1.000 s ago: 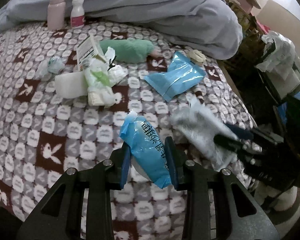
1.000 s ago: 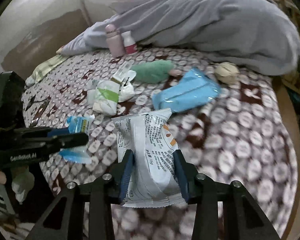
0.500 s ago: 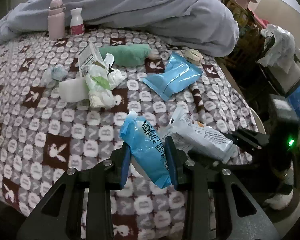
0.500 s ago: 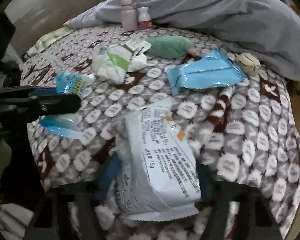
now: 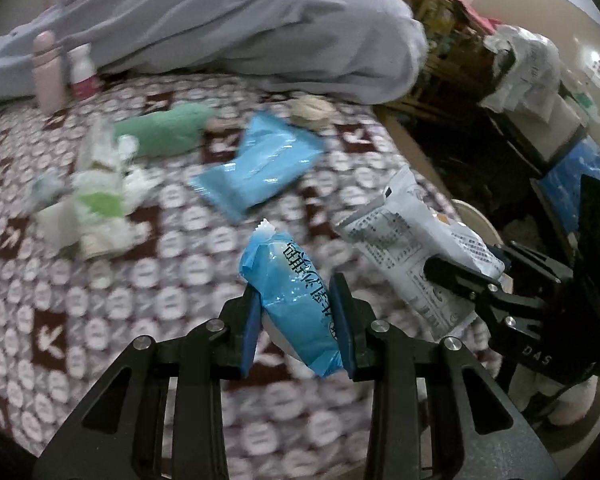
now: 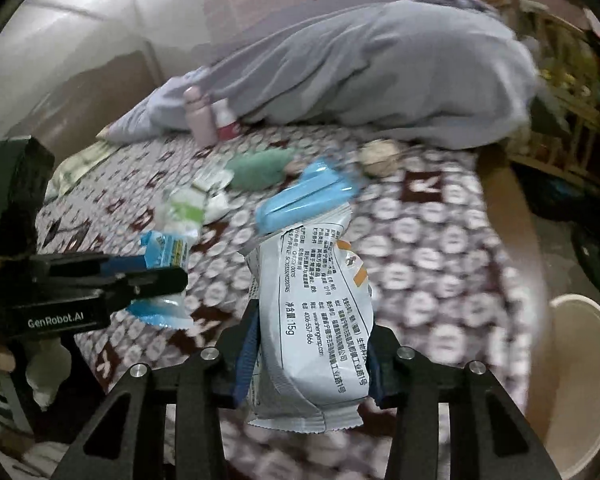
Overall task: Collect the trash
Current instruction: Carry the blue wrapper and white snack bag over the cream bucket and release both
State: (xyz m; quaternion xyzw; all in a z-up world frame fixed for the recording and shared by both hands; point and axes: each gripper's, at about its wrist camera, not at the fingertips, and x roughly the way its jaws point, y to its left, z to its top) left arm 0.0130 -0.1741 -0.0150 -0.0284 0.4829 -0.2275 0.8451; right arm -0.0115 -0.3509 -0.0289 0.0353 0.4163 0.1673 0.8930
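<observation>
**Both hand-held grippers carry wrappers above the bed**

The left hand-held gripper [image 5: 298, 320] is clamped on a blue packet [image 5: 296, 300], its blue pads pressing on both sides, and holds it clear of the patterned bedspread [image 5: 100, 320]. The right hand-held gripper [image 6: 310, 344] grips a white snack bag [image 6: 312, 320] with printed text; its jaws have just been closing, and the bag stands upright between them, pressed at both sides. In the left view the same white bag shows off to the right, near the blue packet but apart from it.

Trash left on the bed: a flat light-blue pouch [image 5: 260, 164] near the middle, a heap of white and green wrappers [image 5: 96, 204] to its left, and a crumpled beige wad [image 5: 312, 110] just beyond the pouch. A green cloth roll [image 5: 168, 134], a pink bottle [image 5: 48, 72] and a small white bottle [image 5: 82, 68] sit further back, against a grey duvet [image 5: 240, 28]. A pale round bin [image 6: 584, 368] stands beside the bed at the right.
</observation>
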